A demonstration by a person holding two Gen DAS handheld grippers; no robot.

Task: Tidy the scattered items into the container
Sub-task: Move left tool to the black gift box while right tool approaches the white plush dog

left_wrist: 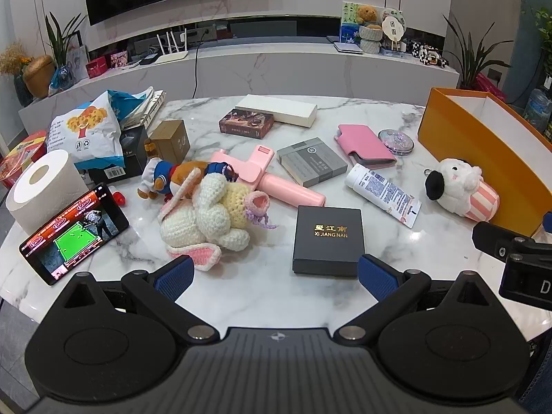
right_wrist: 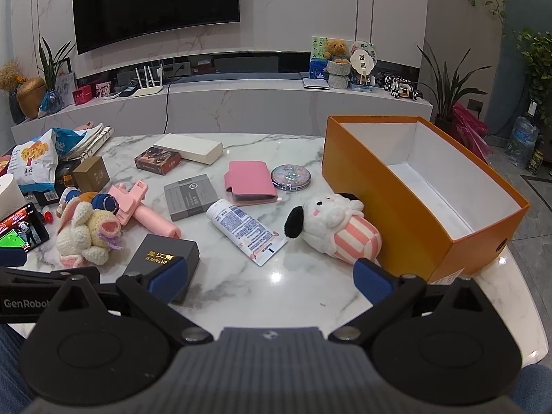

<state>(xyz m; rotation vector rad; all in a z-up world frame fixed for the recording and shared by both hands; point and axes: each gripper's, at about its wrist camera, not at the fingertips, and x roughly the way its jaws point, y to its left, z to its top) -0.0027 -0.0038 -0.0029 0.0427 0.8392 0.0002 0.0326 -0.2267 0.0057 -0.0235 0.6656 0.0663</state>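
Both grippers, left (left_wrist: pixel 274 276) and right (right_wrist: pixel 270 277), are hovering spread wide and empty over a cluttered marble counter (right_wrist: pixel 276 286). The plush dog (right_wrist: pixel 333 227) is lying against the empty orange box (right_wrist: pixel 390 186), likely light and squashy, best pinched across its striped body; the black box (left_wrist: pixel 327 239) nearby looks rigid.

Right claw (right_wrist: pixel 270 270) is wide open over the marble counter (right_wrist: pixel 241 286), nothing in it. Orange box (right_wrist: pixel 396 203) sits empty, with the plush dog (right_wrist: pixel 336 226) lying right against it.
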